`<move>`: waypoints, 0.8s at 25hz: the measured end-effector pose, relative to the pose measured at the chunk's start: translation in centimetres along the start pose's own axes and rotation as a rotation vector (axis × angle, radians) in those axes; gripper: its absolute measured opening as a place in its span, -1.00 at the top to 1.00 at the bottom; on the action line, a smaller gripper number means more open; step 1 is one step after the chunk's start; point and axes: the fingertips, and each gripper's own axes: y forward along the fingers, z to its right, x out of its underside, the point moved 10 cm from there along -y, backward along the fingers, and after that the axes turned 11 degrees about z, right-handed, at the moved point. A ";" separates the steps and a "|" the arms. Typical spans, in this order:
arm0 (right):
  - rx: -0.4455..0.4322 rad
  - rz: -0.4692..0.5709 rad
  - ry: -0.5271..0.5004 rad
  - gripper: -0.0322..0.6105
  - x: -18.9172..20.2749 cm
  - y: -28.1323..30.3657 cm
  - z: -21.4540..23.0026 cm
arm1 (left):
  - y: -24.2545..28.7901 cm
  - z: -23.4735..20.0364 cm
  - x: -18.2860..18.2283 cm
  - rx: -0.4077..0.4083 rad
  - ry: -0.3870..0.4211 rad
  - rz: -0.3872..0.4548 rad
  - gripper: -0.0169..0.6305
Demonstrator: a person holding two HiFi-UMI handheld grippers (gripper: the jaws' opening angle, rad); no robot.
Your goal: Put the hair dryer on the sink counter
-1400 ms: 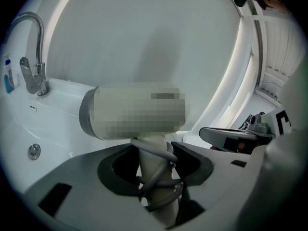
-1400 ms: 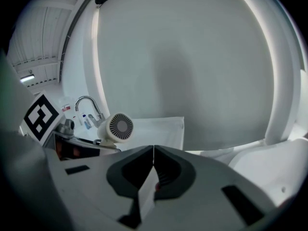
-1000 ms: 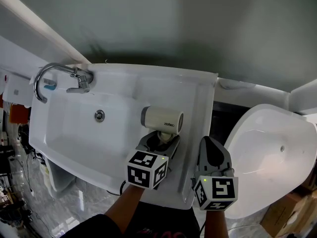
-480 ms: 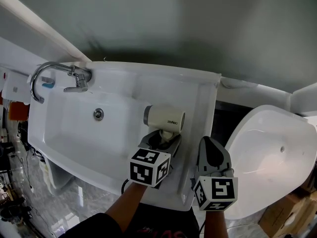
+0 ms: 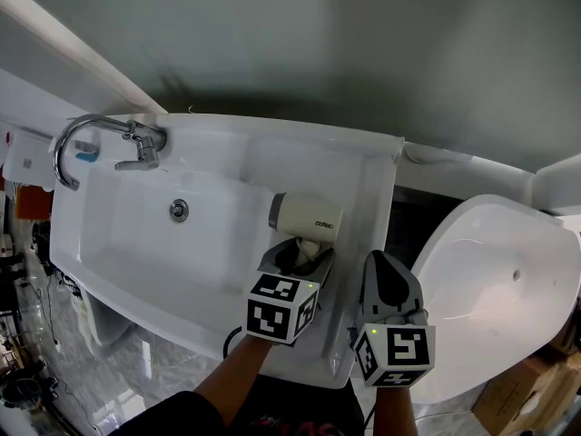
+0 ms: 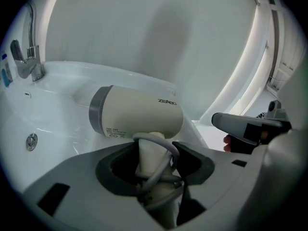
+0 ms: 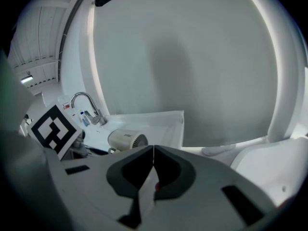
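Take the faucet [image 5: 143,143] at the far left of the sink [image 5: 118,243] as the marker. Just to its right sits the drain [image 5: 179,210]. Well beyond that, on the flat counter ledge [image 5: 363,189] on the side away from the faucet, is the hair dryer [image 5: 307,216]. Its cream barrel lies crosswise and looks to be resting on the white surface, though contact underneath is not fully visible. Over the last second it has crept slightly farther from the faucet, toward the ledge. The left gripper [image 6: 153,149] comes in from the near edge. Its 2 jaws have just been opening and now stand spread. The dryer's handle [image 6: 150,163], wrapped in its grey cord [image 6: 166,146], is between them, with a dark gap on the faucet side, so they loosely surround it rather than pinch it. That reads as the release: the placing looks nearly done, and what remains is to draw the jaws back without snagging the cord loop. Farthest from the faucet, past the sink's edge, the right gripper [image 7: 153,150] hovers with its jaws pressed together on nothing.
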 end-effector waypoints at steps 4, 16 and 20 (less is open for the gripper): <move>-0.002 0.001 -0.003 0.83 -0.1 0.0 0.1 | 0.0 0.0 -0.1 0.001 0.005 0.001 0.27; -0.008 0.009 -0.009 0.83 -0.1 -0.9 -0.2 | -0.5 0.6 -0.3 0.014 0.080 -0.010 0.17; -0.009 0.021 -0.001 0.83 -0.3 -1.3 -0.5 | -1.5 0.7 -0.4 -0.003 0.096 0.036 0.17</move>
